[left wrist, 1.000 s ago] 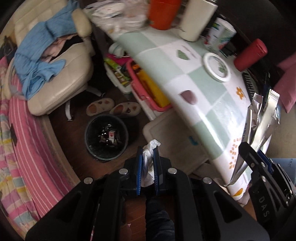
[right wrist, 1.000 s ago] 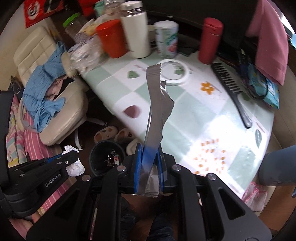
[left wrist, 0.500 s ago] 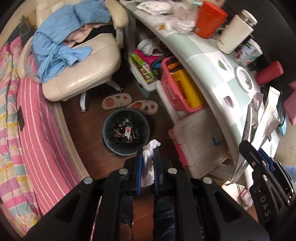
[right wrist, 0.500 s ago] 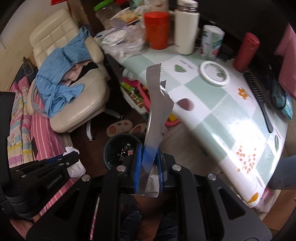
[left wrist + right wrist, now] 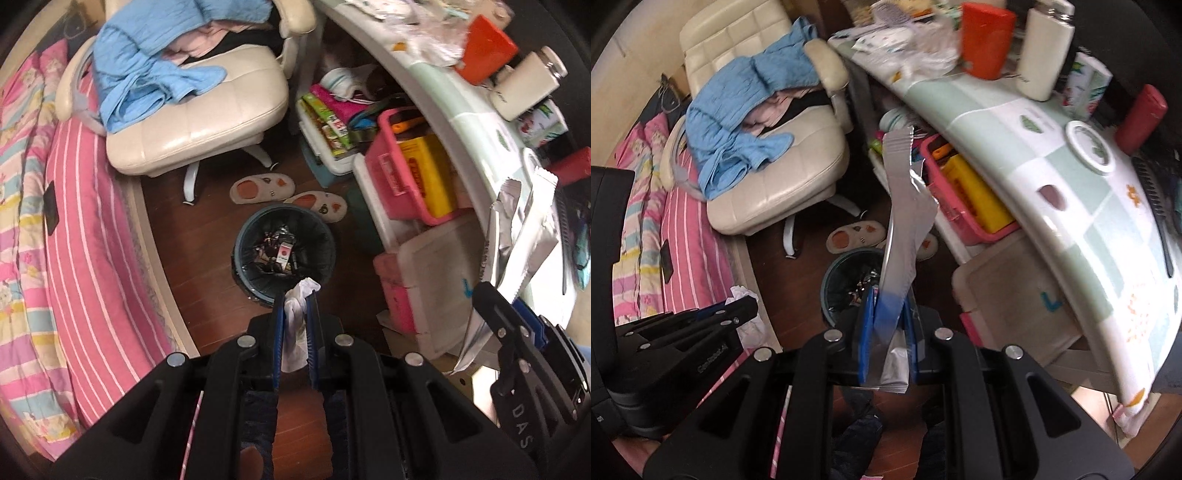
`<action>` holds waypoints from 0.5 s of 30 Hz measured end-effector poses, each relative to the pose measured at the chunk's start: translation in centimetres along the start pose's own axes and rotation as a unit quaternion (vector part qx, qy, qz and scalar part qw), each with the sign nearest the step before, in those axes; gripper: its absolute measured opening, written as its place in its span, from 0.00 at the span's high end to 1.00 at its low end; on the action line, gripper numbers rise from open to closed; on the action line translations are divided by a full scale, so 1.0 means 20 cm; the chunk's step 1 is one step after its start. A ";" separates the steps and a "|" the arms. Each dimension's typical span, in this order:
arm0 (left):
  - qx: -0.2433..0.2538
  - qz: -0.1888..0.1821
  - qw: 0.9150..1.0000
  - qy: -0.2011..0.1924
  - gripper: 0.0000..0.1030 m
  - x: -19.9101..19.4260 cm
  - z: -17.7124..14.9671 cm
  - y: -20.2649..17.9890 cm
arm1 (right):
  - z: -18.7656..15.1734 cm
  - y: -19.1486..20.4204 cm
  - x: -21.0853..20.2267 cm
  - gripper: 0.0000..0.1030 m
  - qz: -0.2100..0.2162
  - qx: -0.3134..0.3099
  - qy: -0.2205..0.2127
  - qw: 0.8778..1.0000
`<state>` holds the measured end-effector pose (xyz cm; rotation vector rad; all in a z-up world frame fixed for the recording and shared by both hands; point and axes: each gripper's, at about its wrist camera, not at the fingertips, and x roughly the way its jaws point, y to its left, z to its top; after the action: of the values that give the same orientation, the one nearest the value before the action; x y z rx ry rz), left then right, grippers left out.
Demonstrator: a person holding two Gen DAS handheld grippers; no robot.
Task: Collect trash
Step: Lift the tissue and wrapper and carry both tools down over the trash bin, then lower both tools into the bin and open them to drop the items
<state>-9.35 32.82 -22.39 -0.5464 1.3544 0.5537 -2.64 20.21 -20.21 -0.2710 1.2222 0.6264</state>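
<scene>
My left gripper [image 5: 295,295] is shut on a crumpled white tissue [image 5: 297,314] and hangs above the near rim of a round dark trash bin [image 5: 282,254] that stands on the wood floor with wrappers in it. My right gripper [image 5: 888,295] is shut on a long silver foil wrapper [image 5: 905,218] that stands up from its jaws, above the same bin [image 5: 846,273]. The wrapper also shows in the left wrist view [image 5: 532,229], and the tissue in the right wrist view [image 5: 742,293].
A cream chair [image 5: 199,122] with blue clothes stands beyond the bin, with slippers [image 5: 262,186] between them. A table [image 5: 1052,155] with cups and bottles is on the right, with pink and white bins [image 5: 402,181] under it. A pink striped bed [image 5: 74,229] is at left.
Both grippers have moved away from the table top and out over the floor, so the trash bin now lies right below and ahead of them. Both still hold their trash.
</scene>
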 end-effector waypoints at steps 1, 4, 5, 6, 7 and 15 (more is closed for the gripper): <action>-0.004 0.002 1.000 0.000 0.90 0.03 0.00 0.02 | -0.01 0.01 0.02 0.84 0.002 -0.004 0.002 1.000; -0.020 0.004 1.000 0.001 0.90 0.12 -0.01 0.07 | -0.02 0.05 0.14 0.84 0.007 -0.021 0.007 1.000; -0.025 0.005 1.000 0.001 0.90 0.17 -0.01 0.09 | -0.03 0.05 0.17 0.84 0.009 -0.025 0.008 1.000; -0.029 0.005 1.000 0.001 0.90 0.21 -0.01 0.10 | -0.03 0.06 0.20 0.84 0.010 -0.030 0.010 0.999; -0.032 0.006 0.999 0.001 0.90 0.24 -0.02 0.10 | -0.04 0.06 0.25 0.84 0.012 -0.034 0.012 0.999; -0.062 0.012 0.998 0.007 0.90 0.68 -0.01 0.16 | -0.13 0.05 0.70 0.84 0.024 -0.065 0.028 0.997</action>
<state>-9.86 35.83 -36.01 -0.6352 1.3474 0.6582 -2.54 23.90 -34.06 -0.3709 1.2466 0.7453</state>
